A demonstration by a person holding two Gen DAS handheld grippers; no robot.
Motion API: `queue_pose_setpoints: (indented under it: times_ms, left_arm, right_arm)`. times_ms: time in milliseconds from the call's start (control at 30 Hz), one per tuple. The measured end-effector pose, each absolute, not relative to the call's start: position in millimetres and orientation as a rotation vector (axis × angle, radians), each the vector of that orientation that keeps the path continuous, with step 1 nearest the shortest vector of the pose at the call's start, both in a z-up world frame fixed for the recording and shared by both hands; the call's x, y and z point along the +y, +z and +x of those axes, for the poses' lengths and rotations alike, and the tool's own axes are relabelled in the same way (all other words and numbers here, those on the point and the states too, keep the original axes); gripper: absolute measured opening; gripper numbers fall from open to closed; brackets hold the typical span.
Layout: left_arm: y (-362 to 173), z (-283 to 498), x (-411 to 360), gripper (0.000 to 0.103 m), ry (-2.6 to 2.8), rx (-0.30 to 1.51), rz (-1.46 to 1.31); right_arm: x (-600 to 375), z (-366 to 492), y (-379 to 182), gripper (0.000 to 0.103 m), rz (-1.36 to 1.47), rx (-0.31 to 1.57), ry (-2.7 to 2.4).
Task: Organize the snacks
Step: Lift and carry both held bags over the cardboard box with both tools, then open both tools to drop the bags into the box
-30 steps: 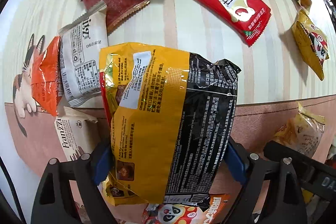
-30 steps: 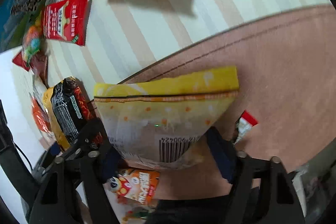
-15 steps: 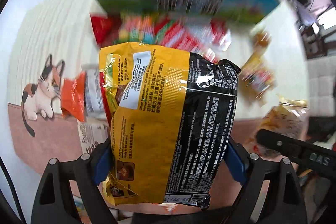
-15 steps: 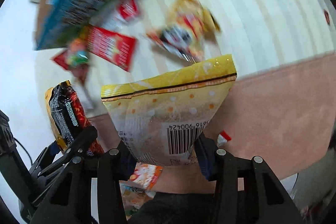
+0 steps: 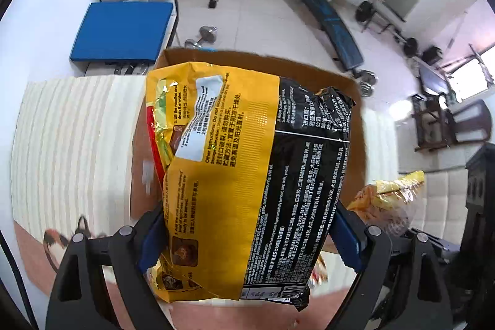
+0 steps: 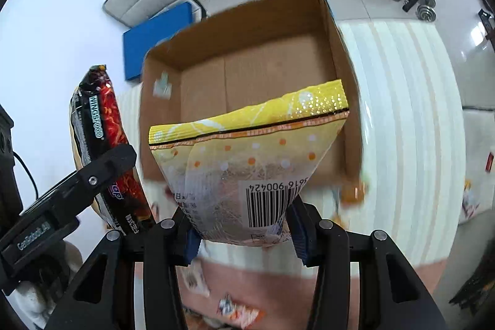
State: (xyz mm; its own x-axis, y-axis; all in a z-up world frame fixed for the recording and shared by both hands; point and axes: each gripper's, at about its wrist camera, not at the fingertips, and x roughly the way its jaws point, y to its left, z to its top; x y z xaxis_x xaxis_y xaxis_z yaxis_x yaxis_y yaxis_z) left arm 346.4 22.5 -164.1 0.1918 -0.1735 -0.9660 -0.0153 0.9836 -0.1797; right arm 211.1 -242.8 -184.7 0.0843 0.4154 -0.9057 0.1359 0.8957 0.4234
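Now both packets hang above the open cardboard box (image 6: 247, 57).
Right tool (image 6: 244, 234) clamps the yellow pouch (image 6: 247, 150), seemingly nearer the opening; left tool (image 5: 247, 232) grips the noodle packet (image 5: 247, 169).

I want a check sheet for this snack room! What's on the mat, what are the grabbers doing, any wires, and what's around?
Surface: striped mat, pink border nearest the camera.
Job's things: open cardboard box on the mat, inside looks bare; noodle pack; yellow bag.
Clutter: loose snack packets on the mat, blurred.
Grippers: left gripper shut on the noodle pack; right gripper shut on the yellow bag.
Cables: one black cable by the left gripper.
Surroundings: weight bench, dumbbell, blue pad, chairs.
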Motion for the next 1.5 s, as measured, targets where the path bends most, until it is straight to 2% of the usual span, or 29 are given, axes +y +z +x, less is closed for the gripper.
queue_pose_setpoints:
  times_ms: [200, 533, 567, 600, 667, 700, 867, 967, 1033, 1133, 1233, 1267, 1367, 1400, 1500]
  left_arm:
    - [-240, 420, 12, 0.090, -0.131, 1.540, -0.178]
    - [-271, 441, -17, 0.091, -0.125, 1.578, -0.151]
    - [-272, 441, -20, 0.091, -0.119, 1.585, -0.140]
    - [-272, 442, -16, 0.093, -0.113, 1.584, -0.138]
    - [-267, 442, -15, 0.098, -0.104, 1.560, -0.150]
    - [-268, 444, -14, 0.099, -0.107, 1.552, -0.155]
    - [-248, 440, -12, 0.099, -0.108, 1.511, -0.156]
    - [-232, 435, -11, 0.099, -0.117, 1.478, -0.159]
    - [-220, 430, -11, 0.099, -0.126, 1.458, -0.165]
    - [-195, 414, -10, 0.099, -0.145, 1.391, -0.159]
    - [-168, 393, -11, 0.099, -0.150, 1.302, -0.118]
    - [-156, 381, -11, 0.099, -0.147, 1.269, -0.101]
    - [-135, 360, -9, 0.099, -0.152, 1.201, -0.086]
    - [-127, 350, -8, 0.099, -0.145, 1.176, -0.075]
    - [-107, 326, -6, 0.099, -0.135, 1.125, -0.052]
  right_arm:
    - [-247, 274, -221, 0.050, 0.369, 1.566, 0.209]
    - [-243, 273, -288, 0.052, 0.259, 1.650, 0.206]
    - [-244, 269, -289, 0.054, 0.247, 1.661, 0.207]
    - [-248, 261, -292, 0.065, 0.241, 1.663, 0.205]
    - [-251, 263, -290, 0.080, 0.232, 1.651, 0.210]
    - [-255, 252, -289, 0.084, 0.251, 1.650, 0.233]
    - [-278, 248, -269, 0.093, 0.227, 1.649, 0.227]
    - [-270, 252, -255, 0.093, 0.227, 1.646, 0.206]
    - [-280, 215, -242, 0.093, 0.218, 1.630, 0.190]
    - [-254, 211, -233, 0.095, 0.198, 1.574, 0.166]
    - [-261, 189, -199, 0.096, 0.217, 1.491, 0.140]
    - [-242, 219, -184, 0.096, 0.221, 1.470, 0.130]
    - [-234, 199, -165, 0.096, 0.234, 1.390, 0.108]
    - [-218, 227, -176, 0.096, 0.236, 1.374, 0.103]
    - [-212, 223, -156, 0.097, 0.231, 1.324, 0.094]
